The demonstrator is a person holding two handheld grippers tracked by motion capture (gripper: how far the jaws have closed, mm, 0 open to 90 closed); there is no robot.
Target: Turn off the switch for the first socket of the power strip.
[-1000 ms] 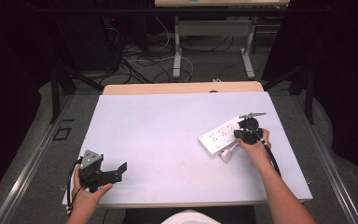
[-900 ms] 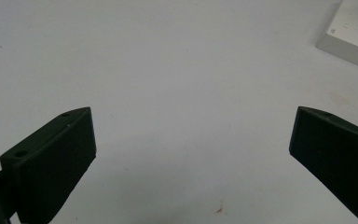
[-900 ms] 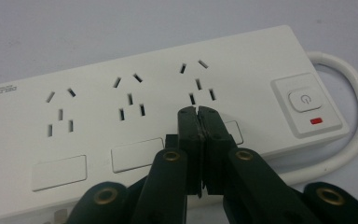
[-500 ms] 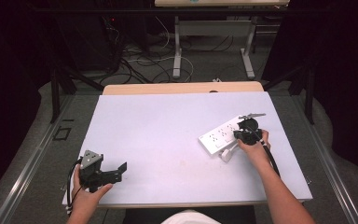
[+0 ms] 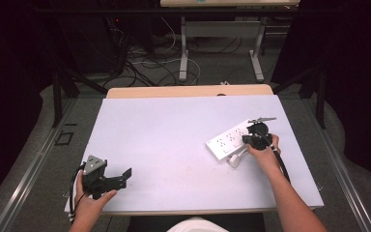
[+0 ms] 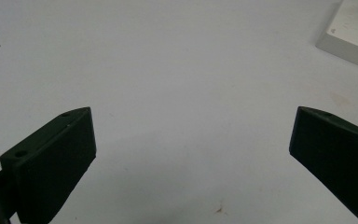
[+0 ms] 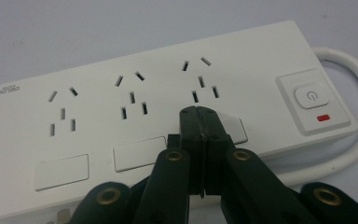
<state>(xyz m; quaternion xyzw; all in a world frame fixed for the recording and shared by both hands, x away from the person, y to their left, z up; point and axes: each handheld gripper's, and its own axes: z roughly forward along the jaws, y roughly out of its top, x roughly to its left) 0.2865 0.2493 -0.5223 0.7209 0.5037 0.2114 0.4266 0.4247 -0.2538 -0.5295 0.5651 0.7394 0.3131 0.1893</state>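
Power strip (image 7: 168, 107) cord (image 7: 354, 140) partly hidden, cropped

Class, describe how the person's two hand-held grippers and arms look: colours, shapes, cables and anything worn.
Both tools are black. The left hand-held gripper carries a grey three-cornered plate on top, has blocky wedge-shaped jaws, and trails a black cable. The right hand-held gripper has slim linkage arms with brass-coloured rivets; a black cable runs along the forearm. Both forearms are bare, with no sleeves or gloves visible.

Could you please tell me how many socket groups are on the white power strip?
3. On the white plastic power strip, one socket group sits near the logo end, one in the middle, one beside the switch, just above the shut right gripper. None appear hidden.
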